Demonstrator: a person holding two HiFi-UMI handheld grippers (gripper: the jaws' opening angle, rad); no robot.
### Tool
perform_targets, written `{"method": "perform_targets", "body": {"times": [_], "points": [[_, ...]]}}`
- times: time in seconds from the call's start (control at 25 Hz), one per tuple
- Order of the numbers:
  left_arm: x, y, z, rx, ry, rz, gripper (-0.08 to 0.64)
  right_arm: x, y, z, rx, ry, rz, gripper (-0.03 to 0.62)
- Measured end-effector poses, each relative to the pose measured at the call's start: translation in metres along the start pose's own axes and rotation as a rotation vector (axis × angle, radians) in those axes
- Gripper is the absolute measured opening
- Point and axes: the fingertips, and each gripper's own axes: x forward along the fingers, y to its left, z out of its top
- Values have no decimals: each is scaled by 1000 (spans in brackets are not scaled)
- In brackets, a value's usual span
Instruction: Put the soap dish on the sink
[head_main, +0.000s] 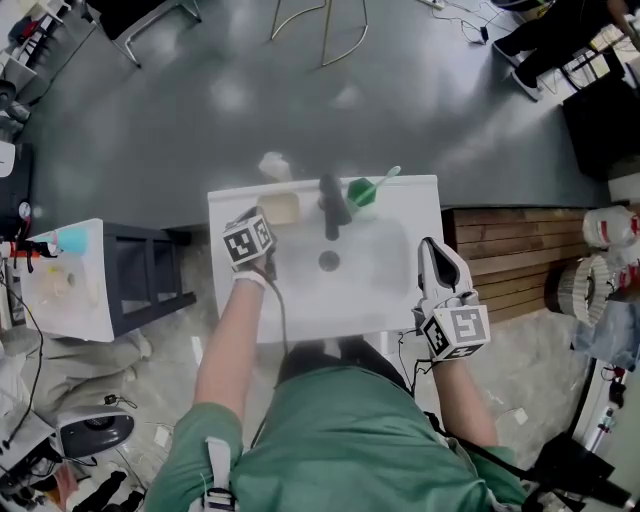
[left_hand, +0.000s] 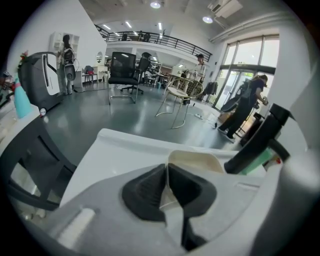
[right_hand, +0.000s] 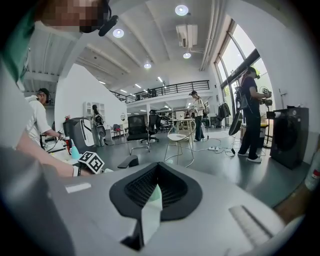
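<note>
A cream soap dish (head_main: 281, 208) rests on the back left deck of the white sink (head_main: 385, 300). My left gripper (head_main: 264, 218) is at the dish's left edge. In the left gripper view the black pads (left_hand: 150, 187) are pressed together, and the soap dish (left_hand: 197, 161) juts out from their tips, pinched by its near rim. My right gripper (head_main: 432, 250) hovers over the sink's right rim, away from the dish. Its jaws are shut with nothing between them, and the right gripper (right_hand: 156, 189) faces the open room.
A black faucet (head_main: 333, 205) stands at the back middle of the sink, with a green cup and toothbrush (head_main: 364, 190) to its right. The drain (head_main: 328, 262) sits in the basin. A white cabinet (head_main: 70, 285) stands to the left, wooden boards (head_main: 510, 255) to the right.
</note>
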Motion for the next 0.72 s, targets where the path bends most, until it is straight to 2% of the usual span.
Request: {"method": "perform_targets", "body": {"times": [0.16, 0.32, 0.56, 0.72], "points": [[0, 1, 1, -6, -1, 1, 19, -1, 4, 1, 0, -3, -1, 0], [-9, 2, 9, 5, -31, -2, 58, -4, 7, 5, -4, -12, -3, 0], [-39, 1, 28, 37, -115, -29, 58, -8, 13, 13, -2, -40, 9, 0], [-70, -10, 47, 101, -189, -57, 58, -14, 17, 22, 12, -68, 20, 0]]}}
